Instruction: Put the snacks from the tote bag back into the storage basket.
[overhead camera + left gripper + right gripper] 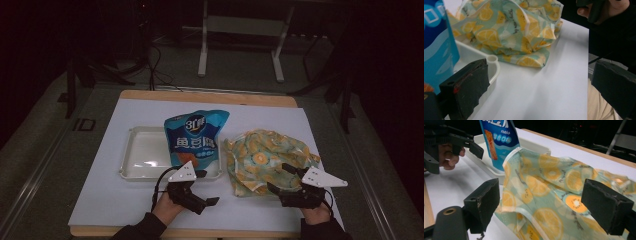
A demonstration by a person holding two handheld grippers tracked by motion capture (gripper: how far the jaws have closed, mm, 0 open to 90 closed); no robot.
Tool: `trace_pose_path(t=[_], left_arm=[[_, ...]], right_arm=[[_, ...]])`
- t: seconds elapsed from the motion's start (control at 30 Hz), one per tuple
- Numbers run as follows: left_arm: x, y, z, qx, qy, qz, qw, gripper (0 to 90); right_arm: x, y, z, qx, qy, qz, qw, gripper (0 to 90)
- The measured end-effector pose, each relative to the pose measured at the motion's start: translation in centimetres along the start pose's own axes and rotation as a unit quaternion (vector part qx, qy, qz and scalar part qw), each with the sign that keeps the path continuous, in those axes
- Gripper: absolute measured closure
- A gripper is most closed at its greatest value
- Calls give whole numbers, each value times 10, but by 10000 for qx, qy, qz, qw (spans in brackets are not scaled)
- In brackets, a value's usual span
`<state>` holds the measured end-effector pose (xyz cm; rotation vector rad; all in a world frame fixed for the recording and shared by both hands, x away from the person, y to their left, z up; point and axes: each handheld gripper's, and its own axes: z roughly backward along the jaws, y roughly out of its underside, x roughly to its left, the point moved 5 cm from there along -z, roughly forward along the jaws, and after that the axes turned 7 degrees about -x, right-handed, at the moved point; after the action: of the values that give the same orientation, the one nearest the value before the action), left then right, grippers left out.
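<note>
The lemon-print bag [265, 159] lies crumpled right of centre on the surface [100, 200], beside the tray [137, 155] holding the blue pouch [196, 137]. The right hand-held gripper [282, 179] hovers wide at its lower edge; the left hand-held gripper [205, 187] waits wide, empty. Best to pinch one hemmed edge cleanly, not bunched folds.

Dim high view with black surroundings, glare on the white tray [131, 161] (close-ups brighter, softly blurred).

Blue snack bag [499, 140] printed "Fishtix" (small, under large Chinese characters), "3" at its top in the high view
</note>
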<state>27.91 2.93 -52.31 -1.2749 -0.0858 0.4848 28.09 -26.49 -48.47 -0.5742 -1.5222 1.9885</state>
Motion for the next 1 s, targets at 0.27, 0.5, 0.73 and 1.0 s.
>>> trace_pose_path(t=[0.27, 0.5, 0.73, 1.0], left_arm=[[-5, 3, -12, 65, 15, -149, 9999, 18], [-9, 5, -13, 113, 6, -198, 9997, 18], [-7, 8, -11, 94, -41, -206, 9997, 18], [-6, 9, -8, -8, -115, -161, 9998, 18]], right_arm=[[-10, 10, 15, -43, 340, -43, 9994, 141], [-18, 16, 21, -55, 627, 4, 9980, 141], [-21, 16, 23, -100, 672, -35, 9977, 141], [-22, 15, 23, -157, 737, -49, 9971, 141]])
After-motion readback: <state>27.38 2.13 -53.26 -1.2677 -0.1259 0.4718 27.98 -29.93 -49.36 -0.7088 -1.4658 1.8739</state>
